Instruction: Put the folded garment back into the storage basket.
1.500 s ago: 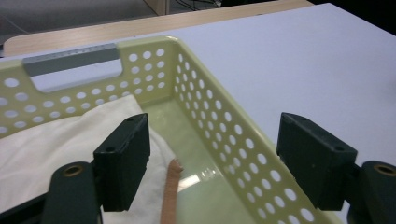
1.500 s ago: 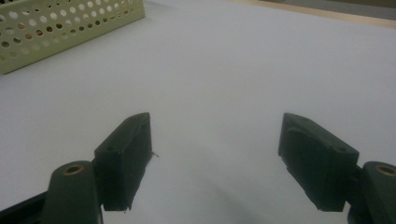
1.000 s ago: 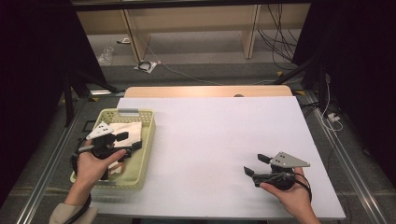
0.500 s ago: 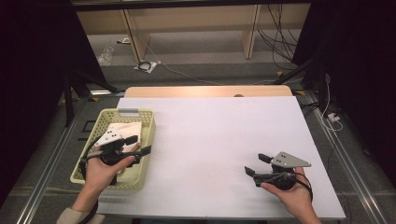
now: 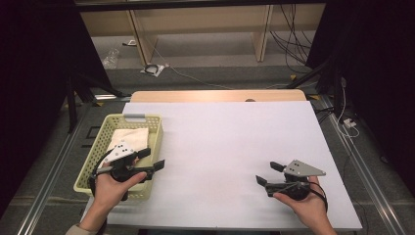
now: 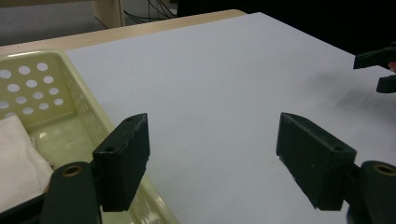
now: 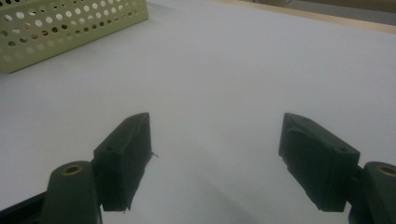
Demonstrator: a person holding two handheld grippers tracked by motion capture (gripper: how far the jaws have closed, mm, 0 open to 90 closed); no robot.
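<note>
Left gripper [image 5: 152, 158] shifted toward the near right corner of the yellow basket [image 5: 96, 149], fingers past its rim, folded white cloth [image 5: 128, 137] more exposed

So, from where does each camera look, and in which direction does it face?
High view: above the person's side, facing forward and down on the white table; both hands, left gripper, right gripper.
Left gripper view: on the left gripper, facing across the table; its open fingers, the right gripper's tips far right.
Right gripper view: on the right gripper, low, facing the table.
Shared: the yellow basket.
</note>
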